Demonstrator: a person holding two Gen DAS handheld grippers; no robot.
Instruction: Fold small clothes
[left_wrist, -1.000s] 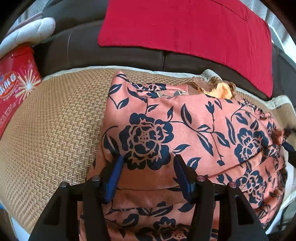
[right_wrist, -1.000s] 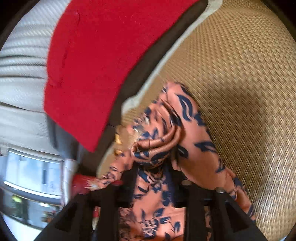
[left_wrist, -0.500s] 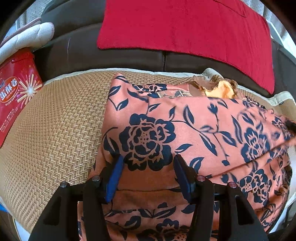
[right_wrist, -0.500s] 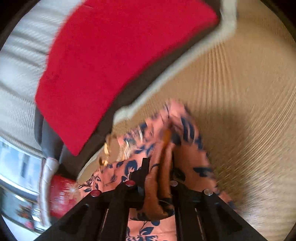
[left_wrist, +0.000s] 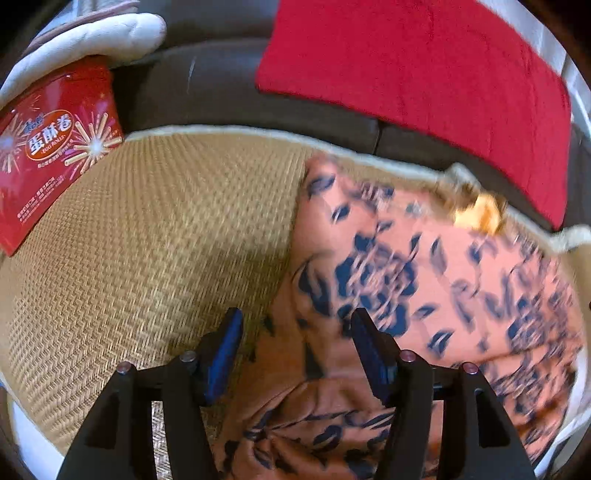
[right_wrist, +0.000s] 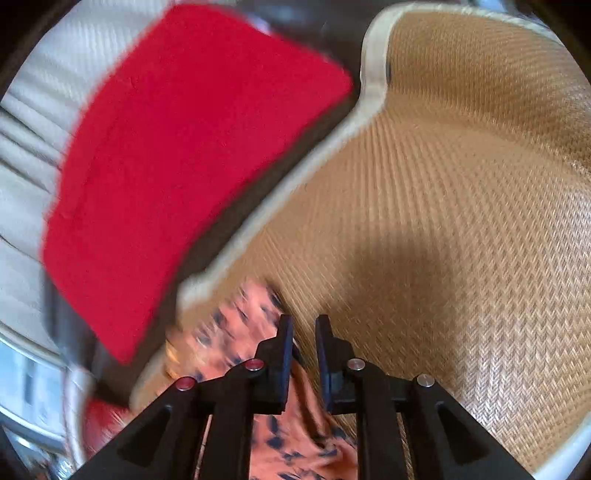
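Note:
The small garment (left_wrist: 424, 280) is orange with a dark blue flower print and lies folded on the woven tan mat (left_wrist: 155, 266). My left gripper (left_wrist: 295, 332) is open and empty, with its jaws wide apart over the garment's left edge. In the right wrist view the garment (right_wrist: 236, 332) lies below and to the left of my right gripper (right_wrist: 304, 328). The right jaws stand a narrow gap apart with nothing between them. Both views are blurred by motion.
A red cloth (left_wrist: 424, 74) hangs over the dark sofa back (left_wrist: 207, 88) behind the mat. A red egg-roll tin (left_wrist: 48, 147) and a white cushion (left_wrist: 92, 37) sit at the far left. The mat (right_wrist: 461, 221) stretches to the right of my right gripper.
My right gripper has let go of the garment fold it pinched and has lifted clear. My left gripper has shifted left, so its left finger is now over the mat.

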